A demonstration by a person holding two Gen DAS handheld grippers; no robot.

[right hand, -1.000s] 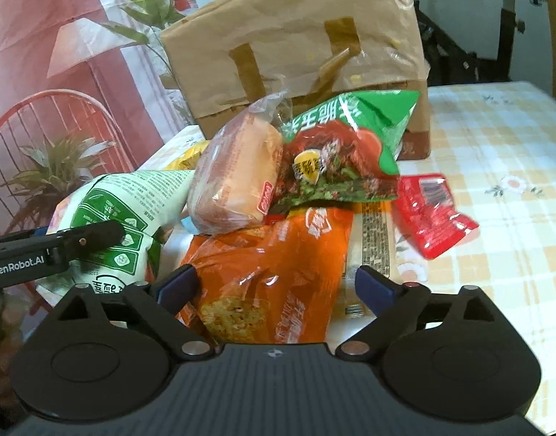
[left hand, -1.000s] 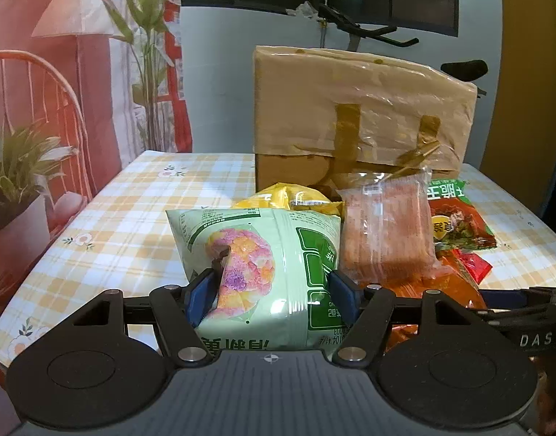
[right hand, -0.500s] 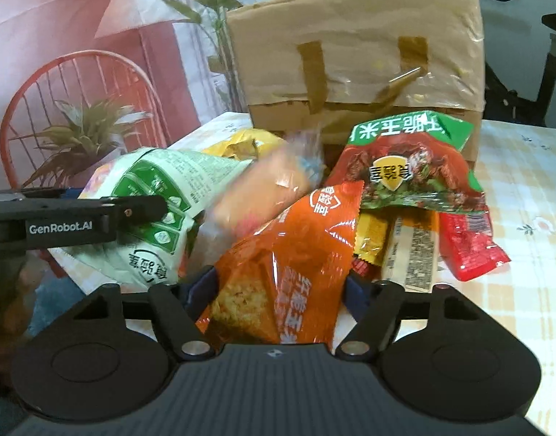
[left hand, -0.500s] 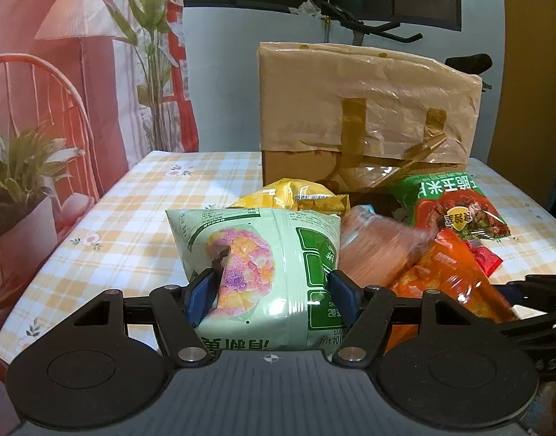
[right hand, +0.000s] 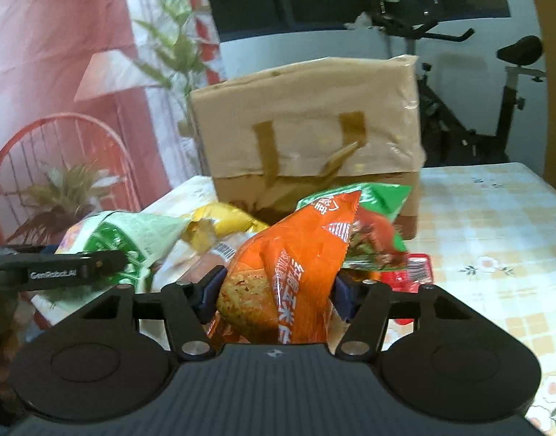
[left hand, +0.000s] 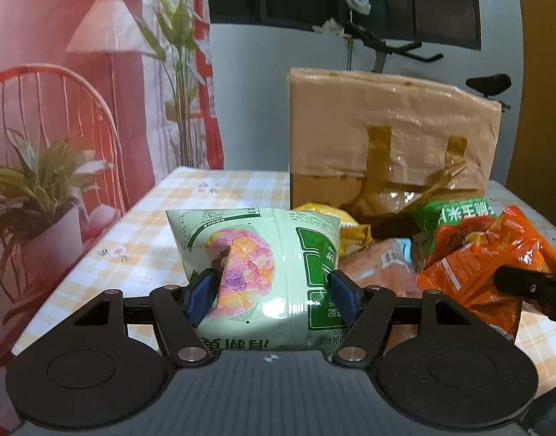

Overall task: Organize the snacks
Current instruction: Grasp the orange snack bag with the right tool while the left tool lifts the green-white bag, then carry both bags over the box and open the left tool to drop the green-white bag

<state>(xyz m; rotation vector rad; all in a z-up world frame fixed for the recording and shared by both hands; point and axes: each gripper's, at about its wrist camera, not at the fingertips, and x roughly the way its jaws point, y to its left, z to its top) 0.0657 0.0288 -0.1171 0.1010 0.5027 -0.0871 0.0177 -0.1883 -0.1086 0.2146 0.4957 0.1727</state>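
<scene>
Change: the right gripper, wide open around the orange bag a second ago, is closing its jaws on it, and the bag has come up off the pile.
Meaning: both hands now carry a snack, probably bound for the brown bag standing behind.
Left gripper: unchanged, partly open, pads pressed into the pale green bag.
Pose: both grippers tip gently downward toward the table, side by side.
Other snacks: yellow packet, pink packet, green packet lying heaped before the brown bag.
</scene>
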